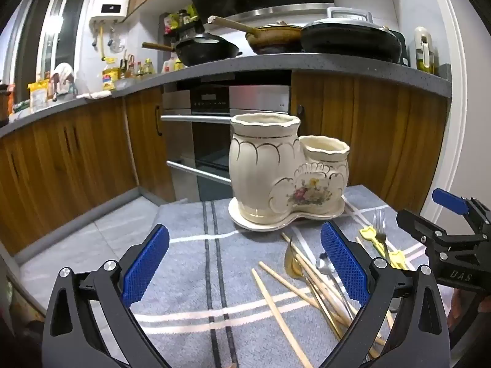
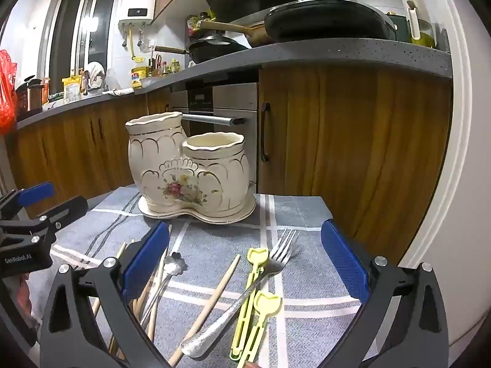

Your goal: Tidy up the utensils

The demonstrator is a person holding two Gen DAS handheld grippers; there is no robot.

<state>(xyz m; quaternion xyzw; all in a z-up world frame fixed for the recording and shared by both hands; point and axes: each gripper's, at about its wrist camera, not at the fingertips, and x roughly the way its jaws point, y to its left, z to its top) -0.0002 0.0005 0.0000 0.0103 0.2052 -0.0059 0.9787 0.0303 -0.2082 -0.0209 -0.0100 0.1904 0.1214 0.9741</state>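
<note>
- On the grey striped cloth [image 2: 307,211], at twelve o'clock from both my grippers, stands the cream ceramic holder [image 2: 190,171] on its own saucer, upright; both its compartments, the tall one and the short one, appear empty from this angle
- My left gripper [image 1: 245,263] has its jaws wide apart, nothing between the pads; it hovers above the cloth, tilted downward
- My right gripper [image 2: 245,260] likewise stands fully apart and holds nothing
- Utensils lie loose on the cloth, none in the holder: wooden chopsticks [image 1: 285,279] in a crossed heap at five o'clock in the left wrist view, with a gold-coloured spoon [image 1: 290,262] among them
- Between my right jaws lie a metal fork [image 2: 260,279], crossing a pair of yellow plastic picks [image 2: 256,300], and a single chopstick at seven o'clock of them
- Judgement: sorting has not begun; the step in hand is choosing and approaching a first utensil
- Next move, as I judge it: lower one gripper over a single item, likely the fork, close on its handle, and lift clear of the overlapping pieces
- Risk noted: the crossed pieces may drag along
</note>
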